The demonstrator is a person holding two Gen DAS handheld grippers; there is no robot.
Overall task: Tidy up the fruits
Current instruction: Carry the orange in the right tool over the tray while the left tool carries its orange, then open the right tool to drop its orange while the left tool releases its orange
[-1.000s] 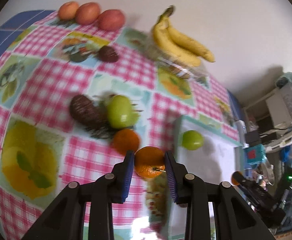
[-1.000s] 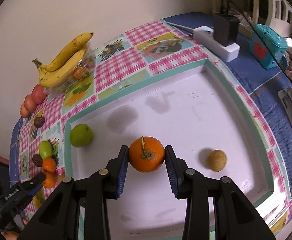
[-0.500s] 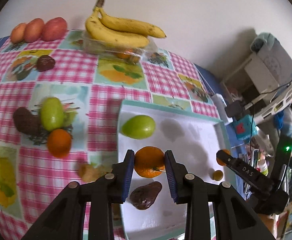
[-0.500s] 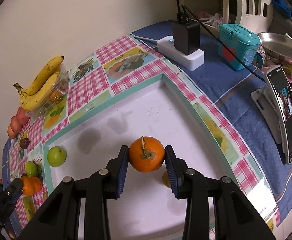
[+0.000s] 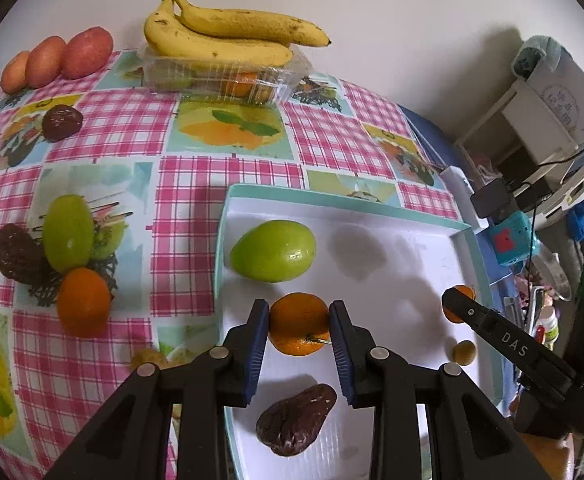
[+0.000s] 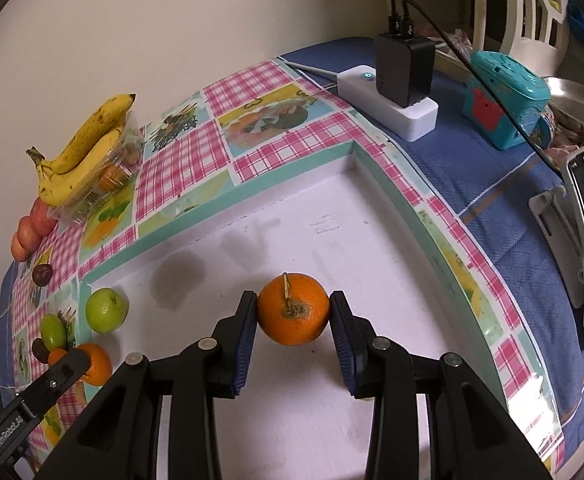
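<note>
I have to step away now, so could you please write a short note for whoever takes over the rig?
Left claw: shut on a small orange, above the white tray.
Right claw: shut on a stemmed orange, also above the tray.
Done: a green fruit, a dark brown fruit and a small tan fruit lie in the tray.
Left: set both oranges down. Still on the checked cloth: another orange, a green fruit, two dark fruits, three reddish fruits, and bananas on a clear box.

Home: fruit-print tablecloth [image 5: 195, 168], bananas [image 5: 227, 36]
</note>
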